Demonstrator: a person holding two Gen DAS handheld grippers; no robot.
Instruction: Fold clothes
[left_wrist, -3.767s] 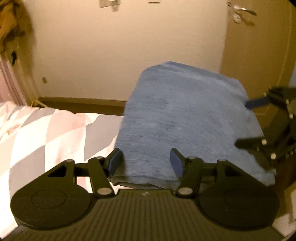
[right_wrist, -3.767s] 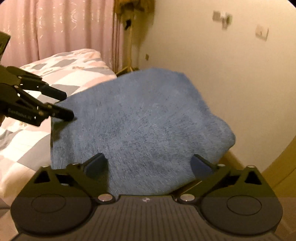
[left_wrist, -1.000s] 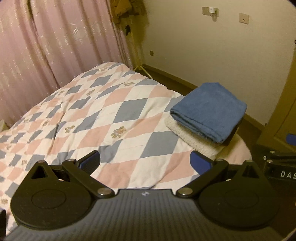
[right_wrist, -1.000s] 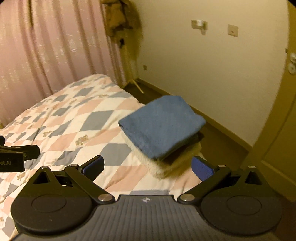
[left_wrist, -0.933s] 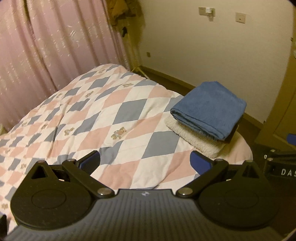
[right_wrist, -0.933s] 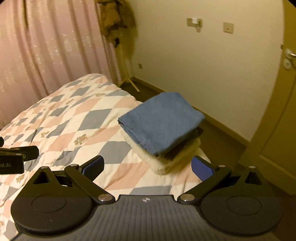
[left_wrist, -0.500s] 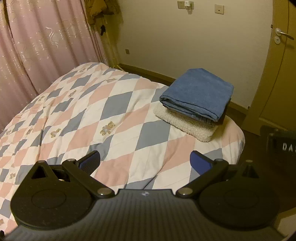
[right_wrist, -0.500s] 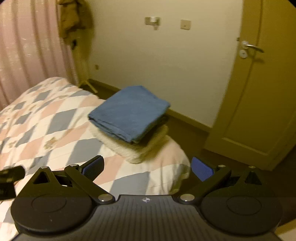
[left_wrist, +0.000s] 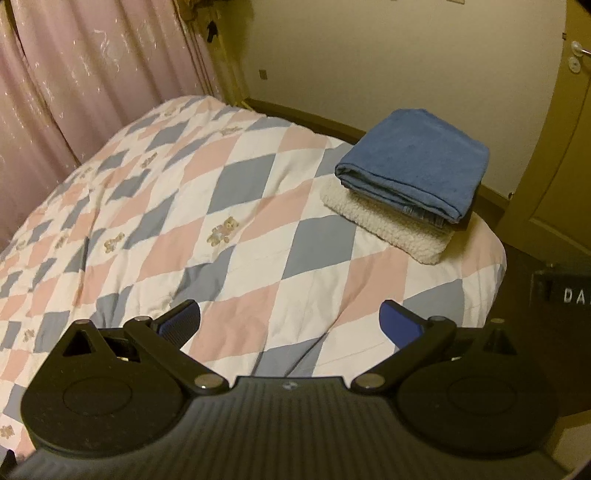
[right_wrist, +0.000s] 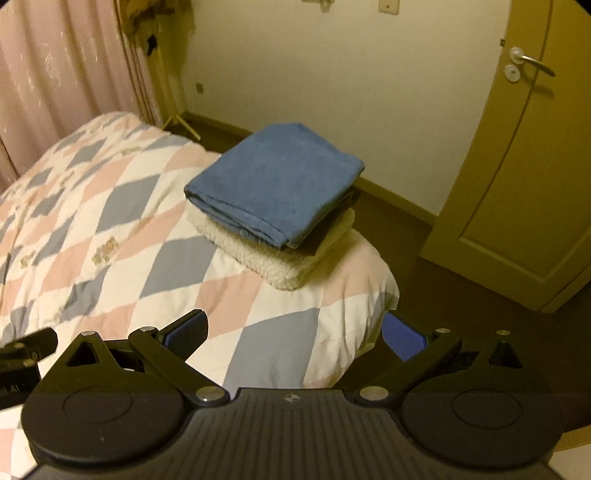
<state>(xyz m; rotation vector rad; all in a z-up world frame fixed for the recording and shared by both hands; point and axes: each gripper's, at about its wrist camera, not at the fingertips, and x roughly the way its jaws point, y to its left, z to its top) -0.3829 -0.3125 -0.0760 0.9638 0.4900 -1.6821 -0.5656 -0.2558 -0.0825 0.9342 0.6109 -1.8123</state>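
Fingers of the left gripper (left_wrist: 290, 321) stand spread wide with nothing between them, the blue pads hanging above the near part of the bed (left_wrist: 258, 206) without touching the quilt. The right gripper (right_wrist: 295, 332) is the same: fingers wide apart, empty, held over the bed's near corner where the quilt drops toward the dark floor (right_wrist: 424, 280). At the left edge of the right wrist view a black part of the other gripper shows, so the two are held side by side.

Farther on, near the bed's far corner, lies the stack. A blue folded garment (left_wrist: 413, 162) sits on top, its folded edge turned toward the cameras, with a little denim showing just under it, and a cream fleecy item (left_wrist: 388, 225) at the bottom, resting on the checked quilt. Neither gripper is near the stack.

Judging from this, the folding step for the blue piece looks finished, and both tools stand clear of it. No unfolded clothing is visible on the quilt, so the next move would call for finding another garment outside these views, or ending. Beyond the bed are pink curtains (left_wrist: 92, 74), a pale wall and a door (right_wrist: 517, 147).
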